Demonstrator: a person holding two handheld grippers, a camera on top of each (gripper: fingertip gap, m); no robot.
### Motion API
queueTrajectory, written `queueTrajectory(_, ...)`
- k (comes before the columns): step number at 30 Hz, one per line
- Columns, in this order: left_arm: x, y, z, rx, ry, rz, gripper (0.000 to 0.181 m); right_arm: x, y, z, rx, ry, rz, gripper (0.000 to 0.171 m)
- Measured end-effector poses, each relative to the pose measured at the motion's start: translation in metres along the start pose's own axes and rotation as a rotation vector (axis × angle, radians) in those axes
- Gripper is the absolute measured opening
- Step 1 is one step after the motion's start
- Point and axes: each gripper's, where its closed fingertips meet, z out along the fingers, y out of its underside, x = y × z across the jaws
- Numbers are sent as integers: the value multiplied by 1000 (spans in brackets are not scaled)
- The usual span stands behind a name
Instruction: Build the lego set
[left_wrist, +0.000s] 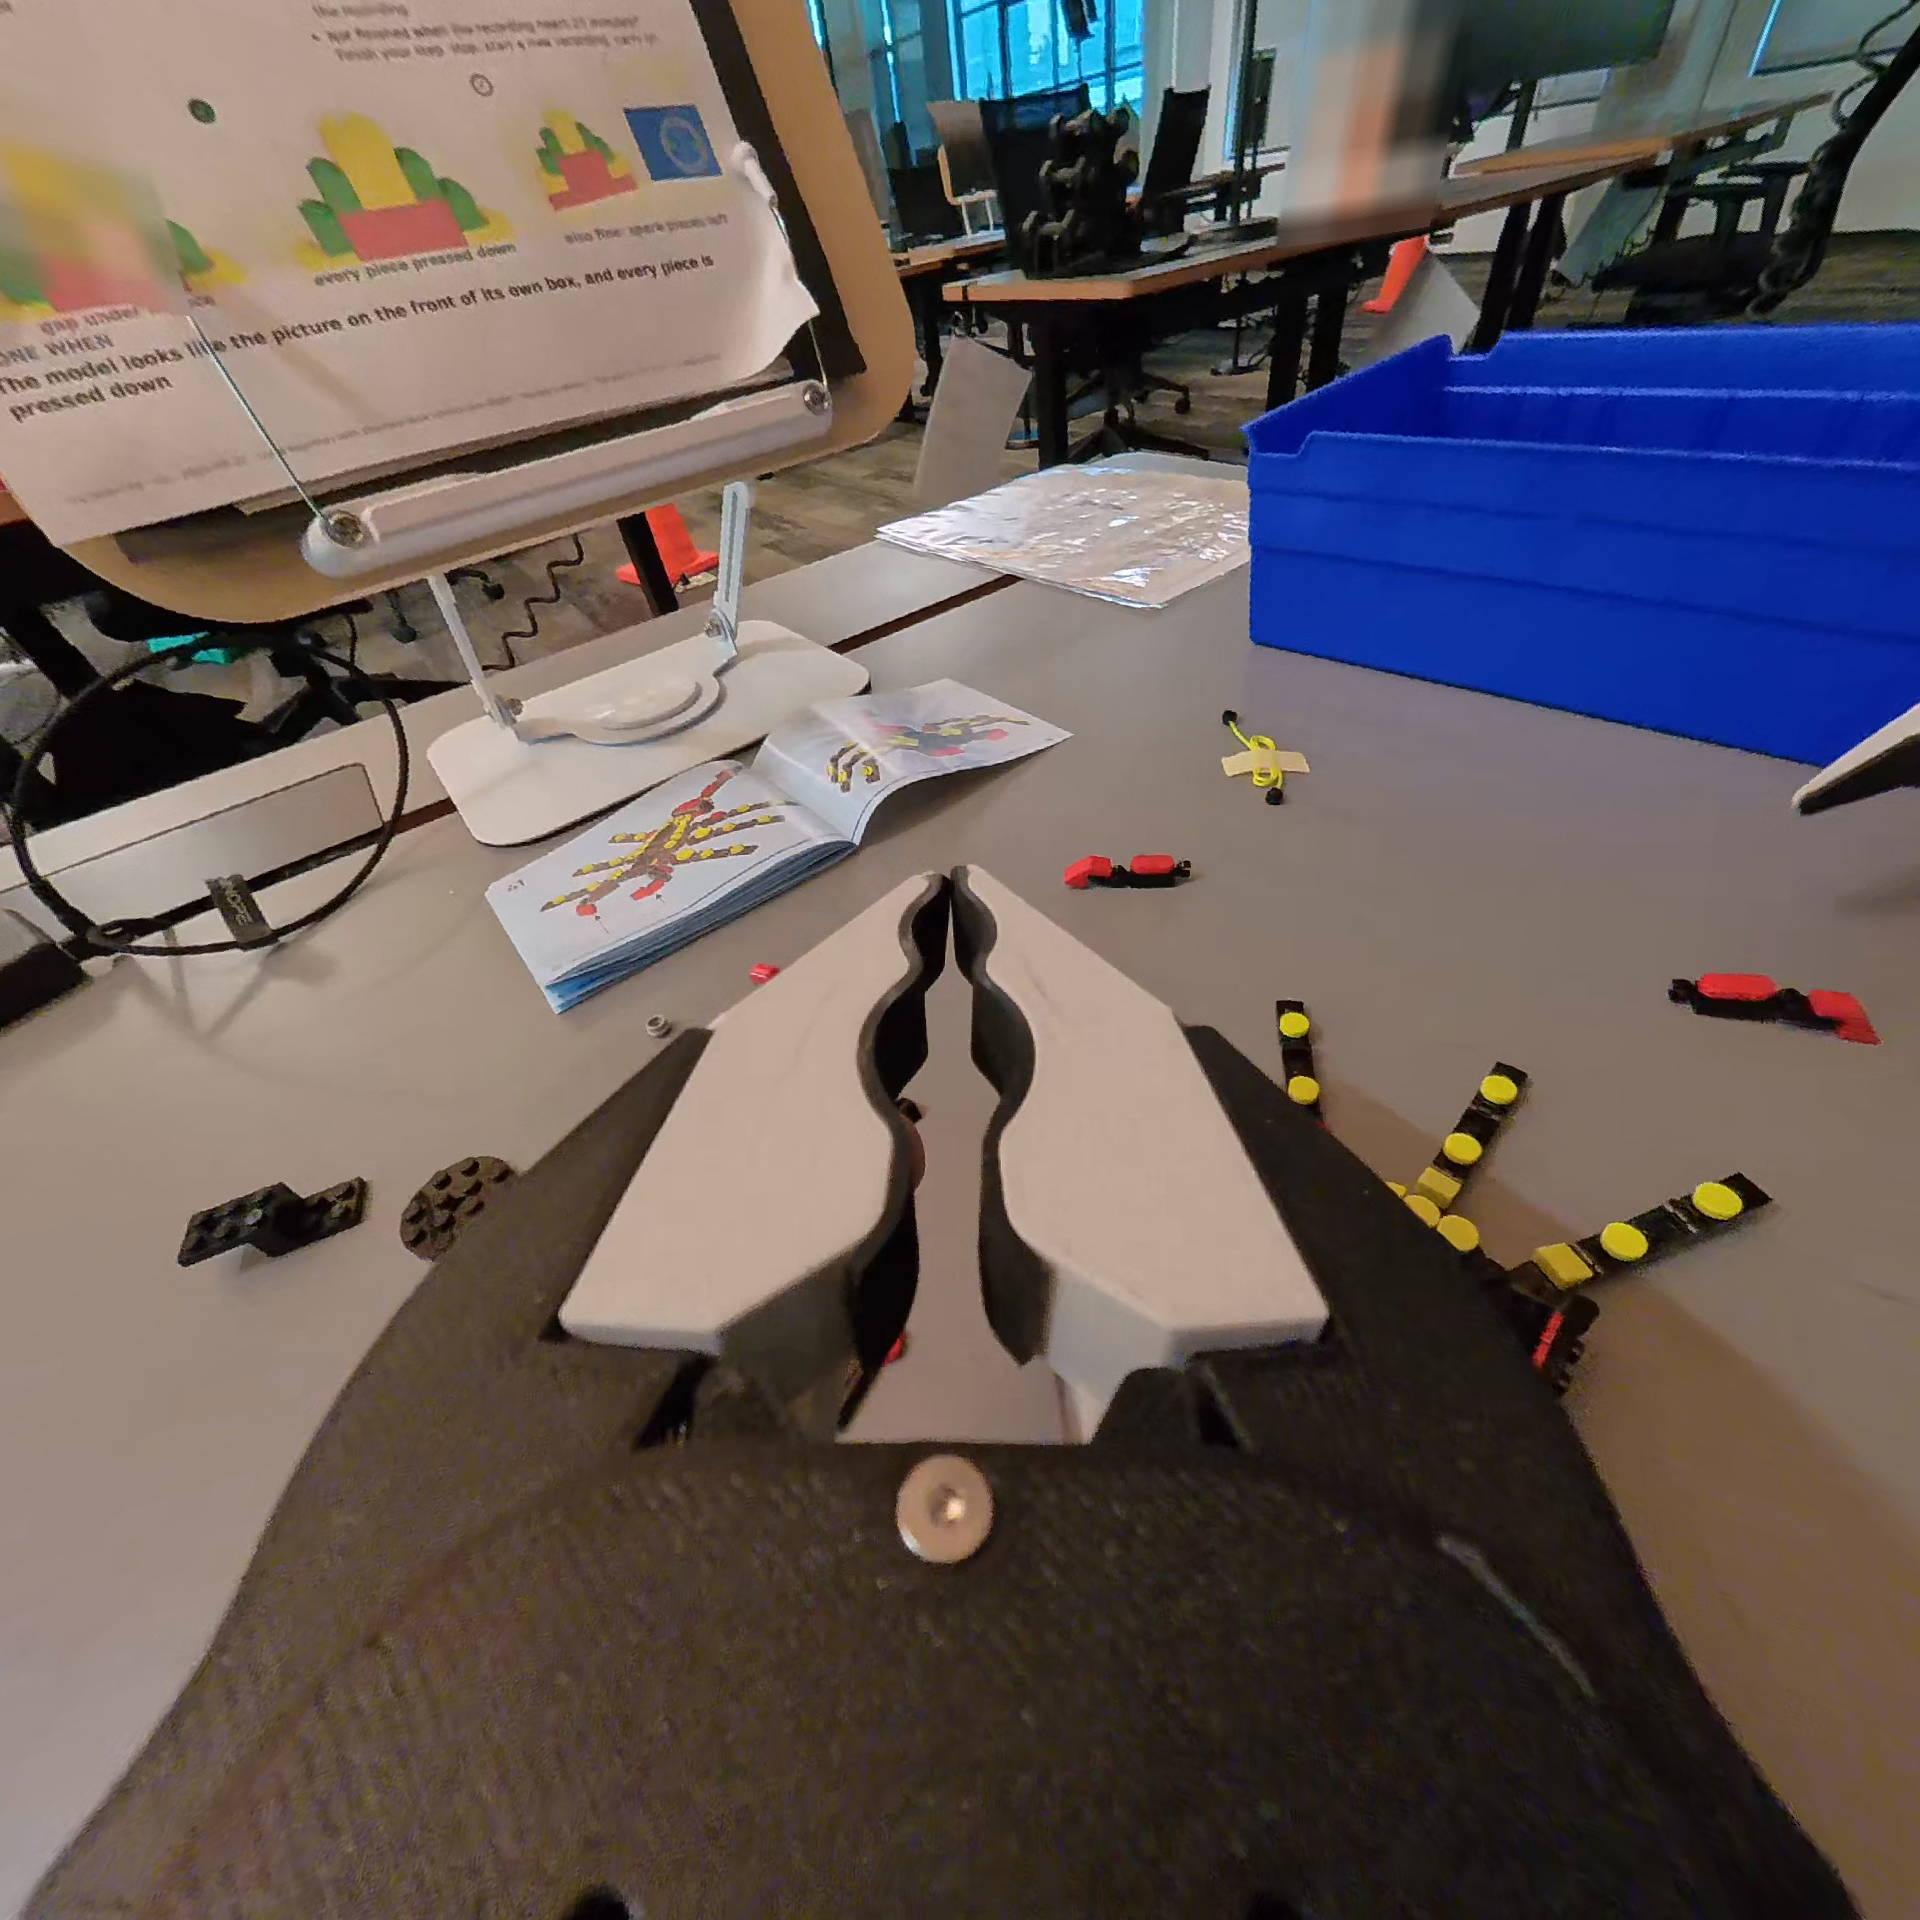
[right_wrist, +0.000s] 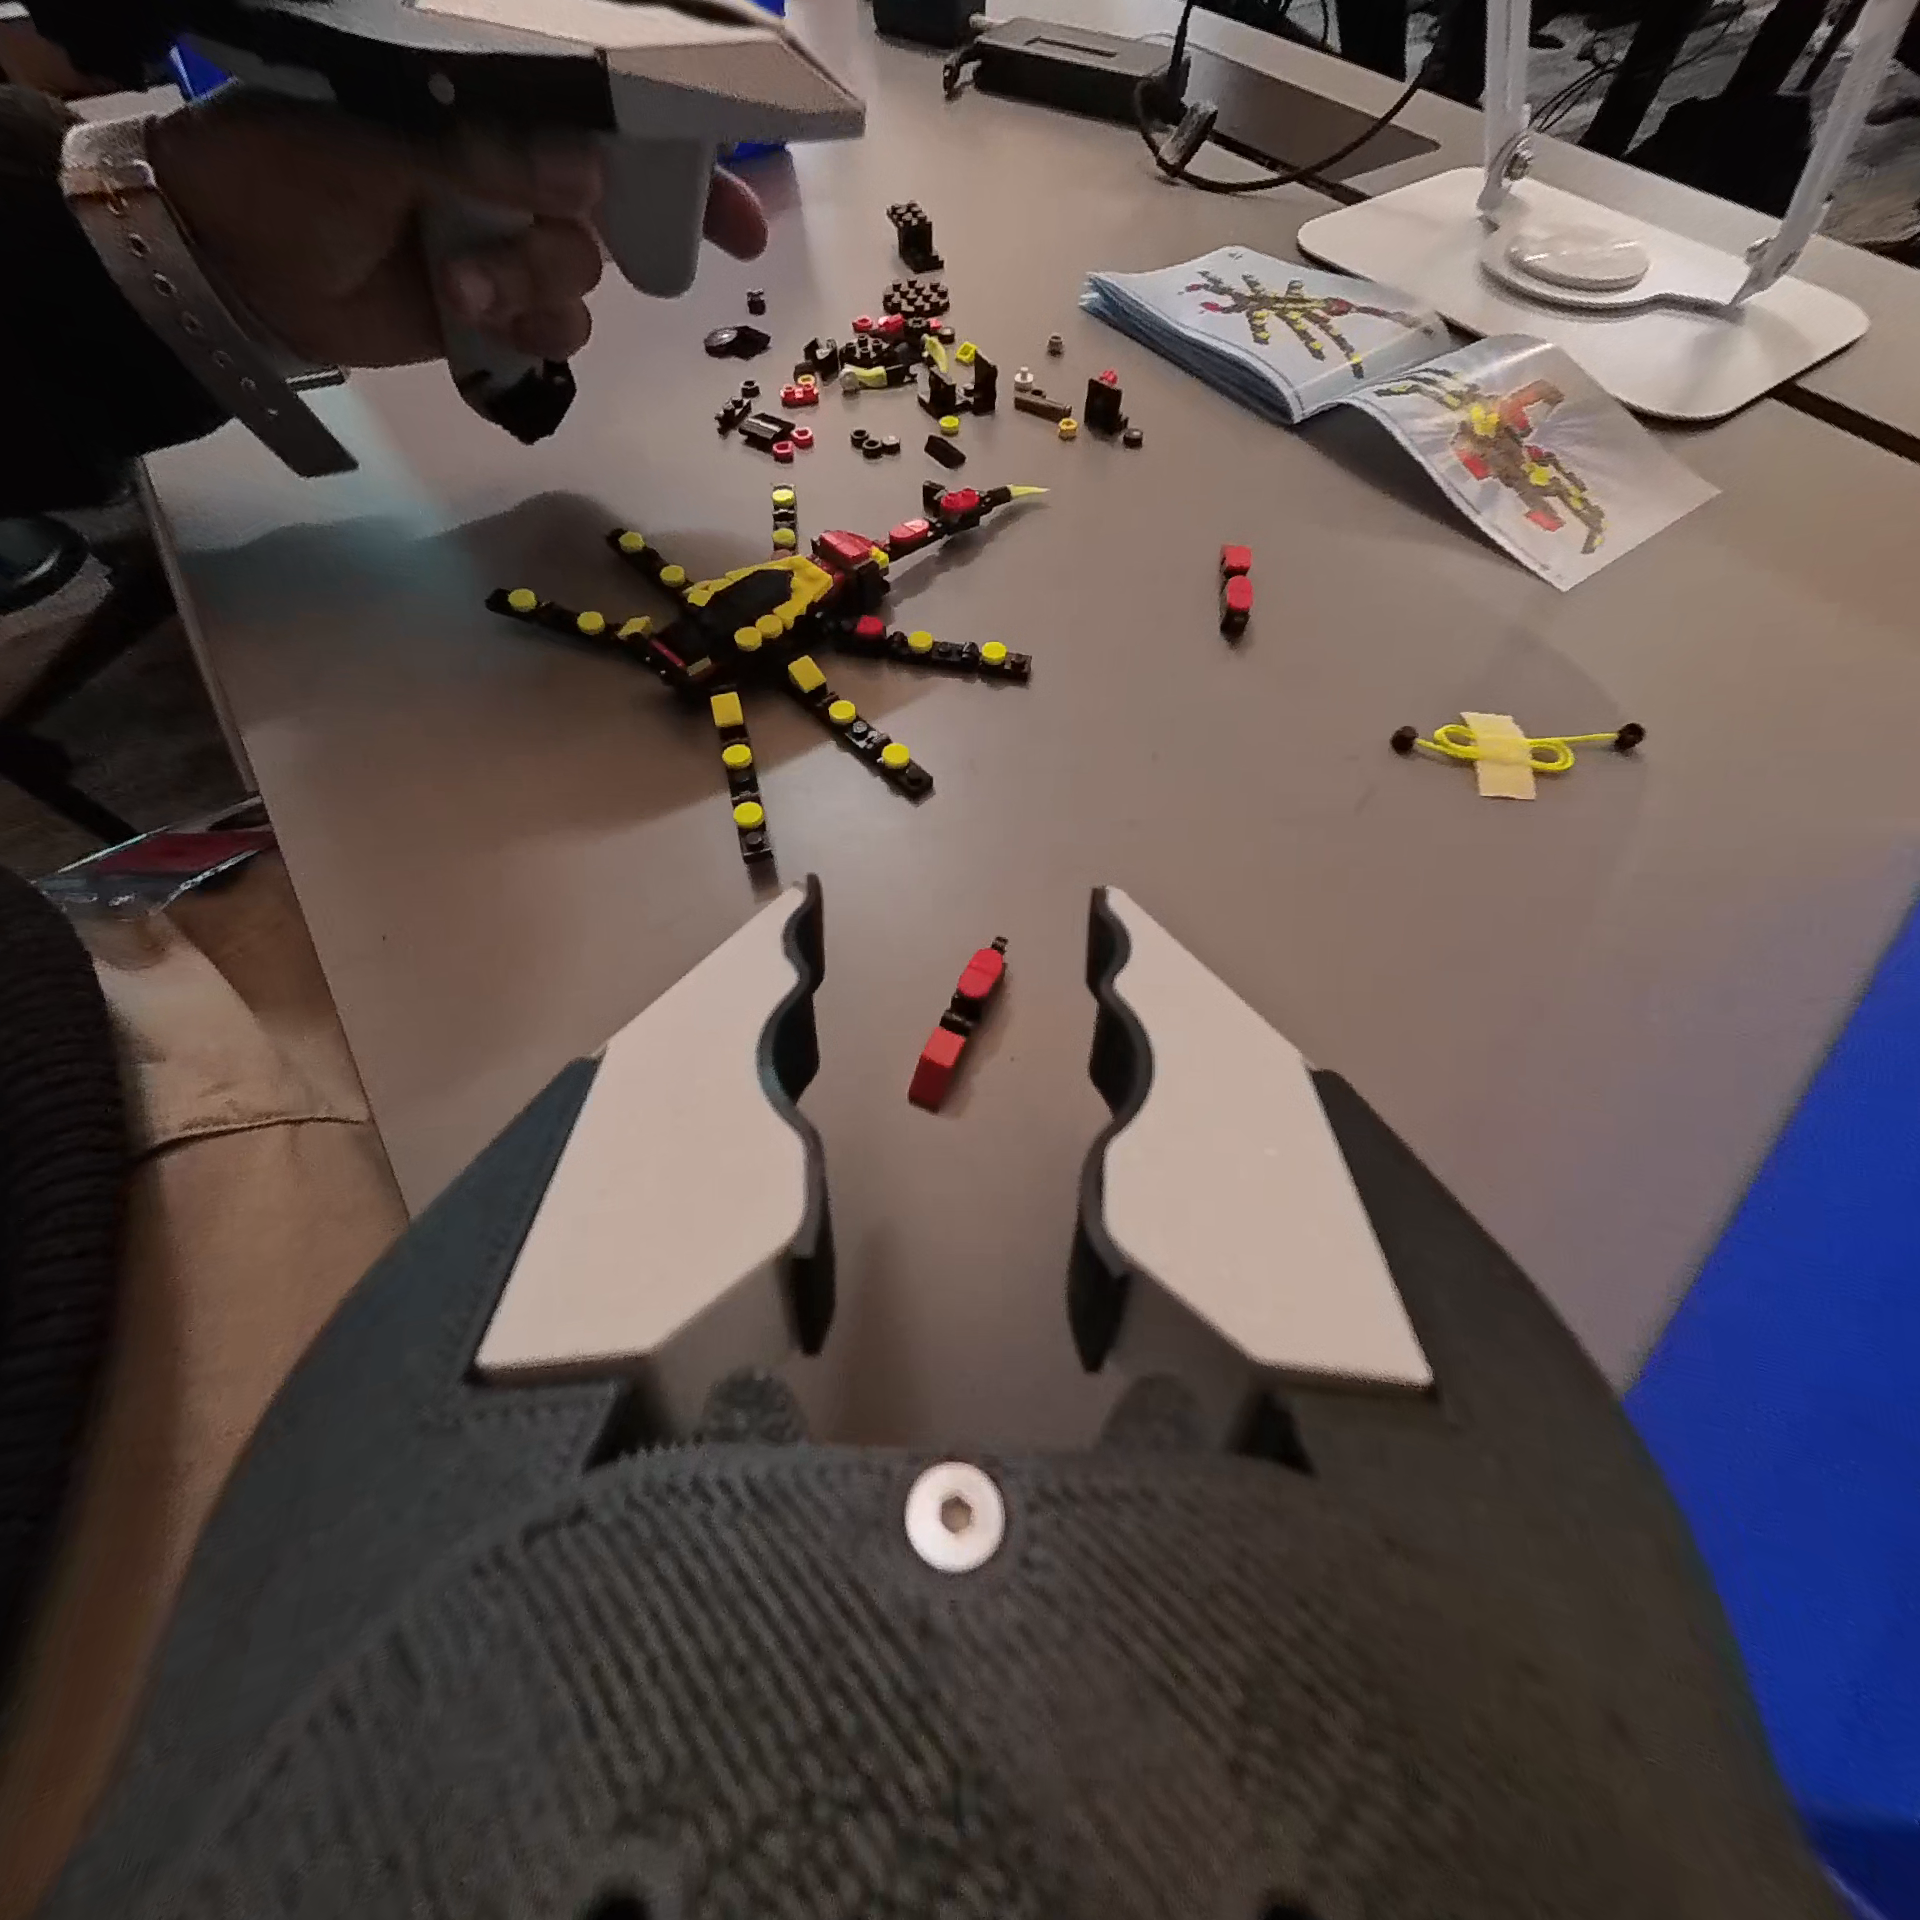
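The right gripper, jaws wide and empty, frames the red-and-black leg piece at 12 o'clock; light, stiff, fragile at joints, best pinched mid-length. The left gripper is closed, empty

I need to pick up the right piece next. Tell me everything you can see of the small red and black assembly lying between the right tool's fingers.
The red and black assembly is a short, narrow strip of plastic bricks: a red block at the near end, black pieces in the middle, a rounded red piece beyond, and a small black tip. It lies flat on the grey table, pointing roughly away from the camera. The open right tool frames it without touching it.
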Motion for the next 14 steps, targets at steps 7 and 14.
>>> queueTrajectory(7,-8,11,3,-69,-53,-17,10,6,-10,2,48,96,-68,76)
queueTrajectory(14,-28,26,3,-150,-168,-8,22,23,-10,3,7,333,-275,114)
